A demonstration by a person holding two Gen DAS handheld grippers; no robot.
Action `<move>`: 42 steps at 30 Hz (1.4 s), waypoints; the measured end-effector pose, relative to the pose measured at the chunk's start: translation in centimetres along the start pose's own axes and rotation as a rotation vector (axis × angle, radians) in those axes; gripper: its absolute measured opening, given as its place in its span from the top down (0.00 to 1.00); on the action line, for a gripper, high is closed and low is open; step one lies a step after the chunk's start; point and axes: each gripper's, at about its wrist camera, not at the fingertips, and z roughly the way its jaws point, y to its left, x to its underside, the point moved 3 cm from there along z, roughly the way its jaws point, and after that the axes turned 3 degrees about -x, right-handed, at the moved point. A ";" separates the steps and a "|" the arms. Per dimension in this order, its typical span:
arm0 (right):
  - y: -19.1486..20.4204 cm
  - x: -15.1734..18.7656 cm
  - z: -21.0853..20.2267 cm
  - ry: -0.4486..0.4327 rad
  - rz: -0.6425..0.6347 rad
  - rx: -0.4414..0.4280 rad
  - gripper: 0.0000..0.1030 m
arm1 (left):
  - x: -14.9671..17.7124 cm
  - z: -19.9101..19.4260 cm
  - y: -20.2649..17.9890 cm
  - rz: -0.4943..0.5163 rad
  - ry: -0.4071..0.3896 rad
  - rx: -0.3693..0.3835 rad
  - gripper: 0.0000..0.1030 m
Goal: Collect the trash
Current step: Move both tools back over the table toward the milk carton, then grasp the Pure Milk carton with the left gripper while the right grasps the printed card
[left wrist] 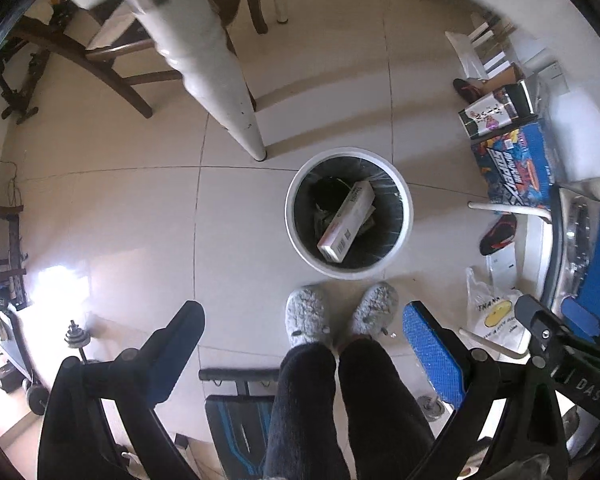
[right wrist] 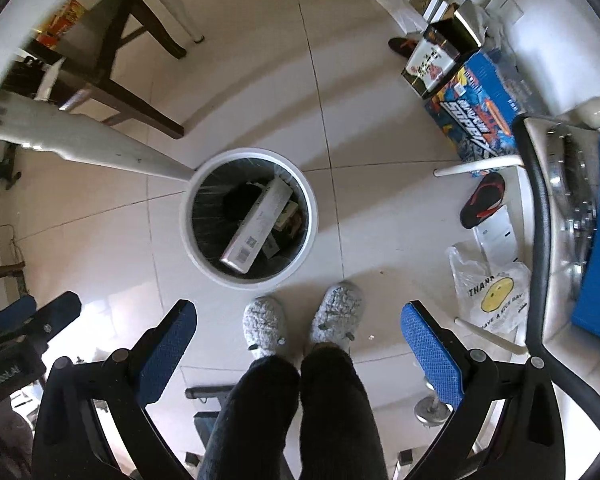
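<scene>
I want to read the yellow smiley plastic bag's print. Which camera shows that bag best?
The right wrist view: the plastic bag lies unobstructed, smiley and lettering facing up. In the left wrist view the bag sits near the edge, smaller, partly cut off by the other tool's black frame.

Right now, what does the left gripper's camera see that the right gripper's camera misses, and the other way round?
Only the left view shows the dumbbell on the floor. Only the right view shows the orange package under the chair. Both share the white bin holding a long carton, the grey slippers, the smiley plastic bag, and each camera's own open, empty gripper: left gripper, right gripper.
</scene>
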 end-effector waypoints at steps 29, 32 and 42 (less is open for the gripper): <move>-1.9 -5.9 -33.2 -0.275 0.166 -0.164 0.00 | -10.7 -28.2 -7.3 0.168 -0.424 -0.027 0.00; -4.6 -10.0 -33.7 -0.266 0.177 -0.161 0.00 | -15.1 -28.5 -10.2 0.175 -0.436 -0.055 0.00; -13.2 -32.9 -29.5 -0.148 -0.103 0.044 0.00 | -30.2 -24.4 -19.7 0.126 -0.396 -0.309 0.00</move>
